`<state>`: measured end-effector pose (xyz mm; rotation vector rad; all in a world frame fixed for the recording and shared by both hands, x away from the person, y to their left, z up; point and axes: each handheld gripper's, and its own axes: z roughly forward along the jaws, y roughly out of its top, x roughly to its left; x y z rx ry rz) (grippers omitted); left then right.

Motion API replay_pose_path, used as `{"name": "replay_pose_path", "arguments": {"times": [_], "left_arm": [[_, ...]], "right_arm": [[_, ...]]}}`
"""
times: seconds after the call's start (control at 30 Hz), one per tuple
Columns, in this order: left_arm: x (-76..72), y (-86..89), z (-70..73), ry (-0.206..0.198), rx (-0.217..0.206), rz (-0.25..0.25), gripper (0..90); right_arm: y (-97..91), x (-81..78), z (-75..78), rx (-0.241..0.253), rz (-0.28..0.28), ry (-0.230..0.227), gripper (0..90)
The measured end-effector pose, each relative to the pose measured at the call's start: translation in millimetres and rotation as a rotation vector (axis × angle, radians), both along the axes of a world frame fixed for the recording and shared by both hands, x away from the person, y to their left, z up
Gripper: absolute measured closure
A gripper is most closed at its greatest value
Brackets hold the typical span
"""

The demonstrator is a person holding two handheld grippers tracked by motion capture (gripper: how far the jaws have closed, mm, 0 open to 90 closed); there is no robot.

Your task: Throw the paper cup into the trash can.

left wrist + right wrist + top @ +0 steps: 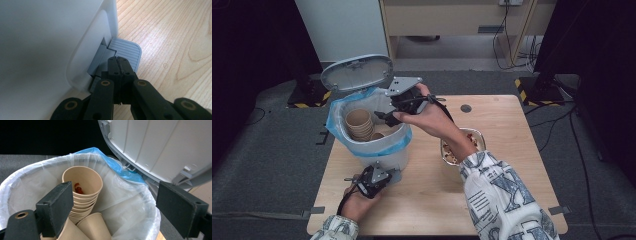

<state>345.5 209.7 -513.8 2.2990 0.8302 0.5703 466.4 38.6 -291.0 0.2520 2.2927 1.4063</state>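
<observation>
The bin [377, 142] sits at the worktop's [492, 200] left edge, lid [357, 72] up. Keep the left gripper [384, 176], closed, pressing the pedal [125, 51]. The right gripper [384, 117] hangs open, seemingly empty, over the stacked cups [83, 192]; lift clear before releasing.

Soft even overhead light, dark surroundings, faint shadows, close foreground blurred in gripper views

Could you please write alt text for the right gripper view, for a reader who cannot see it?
The right gripper, jaws open with nothing between them, looks down into a white pedal bin lined with a clear and blue bag. Inside sits a stack of brown paper cups, the top one holding a red scrap, with more cups beside it. The raised lid fills the upper right.
</observation>
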Motion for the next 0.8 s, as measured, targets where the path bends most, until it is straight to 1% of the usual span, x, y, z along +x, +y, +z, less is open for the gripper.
{"name": "replay_pose_path", "arguments": {"times": [0.17,0.5,0.53,0.8], "left_arm": [[0.0,-0.1,0.0,0.0,0.0,0.0,89.0],[0.0,0.0,0.0,0.0,0.0,0.0,89.0],[0.0,0.0,0.0,0.0,-0.001,0.0,89.0],[-0.1,0.0,0.0,0.0,0.0,0.0,89.0]], "right_arm": [[-4.7,1.1,-0.6,0.0,-0.013,0.013,13.9],[-15.2,3.8,-2.2,0.003,-0.041,0.023,12.7],[-19.0,4.4,-2.5,0.005,-0.049,0.026,12.6],[-31.5,6.5,-2.9,0.006,-0.071,0.029,12.4]]}}
